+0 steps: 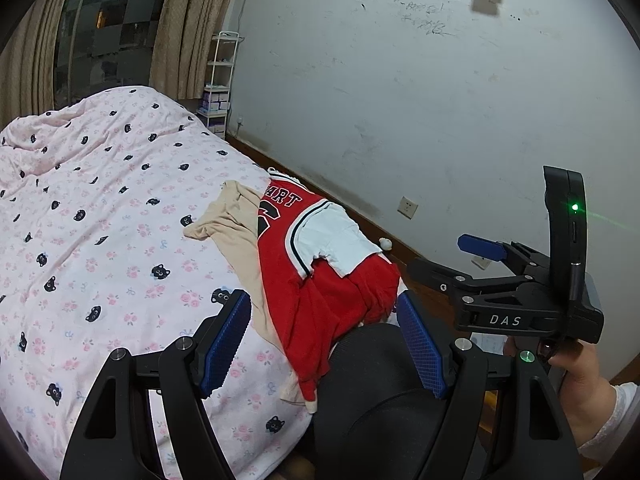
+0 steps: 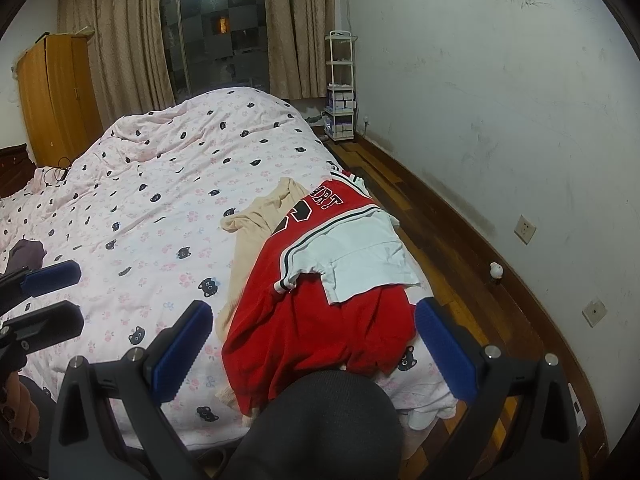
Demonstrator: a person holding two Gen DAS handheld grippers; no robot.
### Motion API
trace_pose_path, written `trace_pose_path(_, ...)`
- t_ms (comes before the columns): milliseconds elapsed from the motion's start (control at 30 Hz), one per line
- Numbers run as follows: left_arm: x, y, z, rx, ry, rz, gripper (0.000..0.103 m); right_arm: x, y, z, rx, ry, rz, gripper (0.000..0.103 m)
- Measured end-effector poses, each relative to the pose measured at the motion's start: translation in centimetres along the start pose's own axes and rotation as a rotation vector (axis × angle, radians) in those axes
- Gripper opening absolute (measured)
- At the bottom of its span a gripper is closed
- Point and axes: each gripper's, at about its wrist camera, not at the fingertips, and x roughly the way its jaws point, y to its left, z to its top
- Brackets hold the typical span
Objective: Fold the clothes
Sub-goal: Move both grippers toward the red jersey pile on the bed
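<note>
A red basketball jersey with white sleeves lies crumpled on the bed's right side, over a beige garment. Both show in the right wrist view too, the jersey over the beige garment. My left gripper is open and empty, its blue pads either side of the jersey's near end, above it. My right gripper is open and empty, hovering over the jersey's near hem. The right gripper also shows at the right in the left wrist view, and the left gripper at the left edge in the right wrist view.
The bed has a pink quilt with cat prints. A black rounded chair back sits at the bed's near edge. A wooden floor strip and white wall run on the right. A white shelf rack and a wardrobe stand far back.
</note>
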Motion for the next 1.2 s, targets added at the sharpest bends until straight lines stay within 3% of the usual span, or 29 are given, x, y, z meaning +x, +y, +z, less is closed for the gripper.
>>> trace_pose_path(800,0.1,0.3,0.1,-0.011,-0.001,0.0,0.071,0.9,-1.0,0.0,0.006,-0.005,-0.003,0.103)
trace_pose_path(967,0.3,0.2,-0.2,-0.011,0.004,0.005,0.071,3.1,-2.2,-0.1,-0.01,-0.007,0.023,0.103)
trace_pose_path(1100,0.6,0.1,-0.4,-0.005,0.017,0.014,0.071,6.6,-3.4,-0.8,0.027,0.044,0.075,0.102)
trace_pose_path(1133,0.7,0.1,-0.5,-0.006,0.019,0.016,0.071,7.5,-3.6,-1.0,0.035,0.056,0.087,0.101)
trace_pose_path(1200,1.0,0.2,-0.5,-0.006,0.025,0.021,0.071,9.4,-3.6,-1.3,0.029,0.093,0.106,0.086)
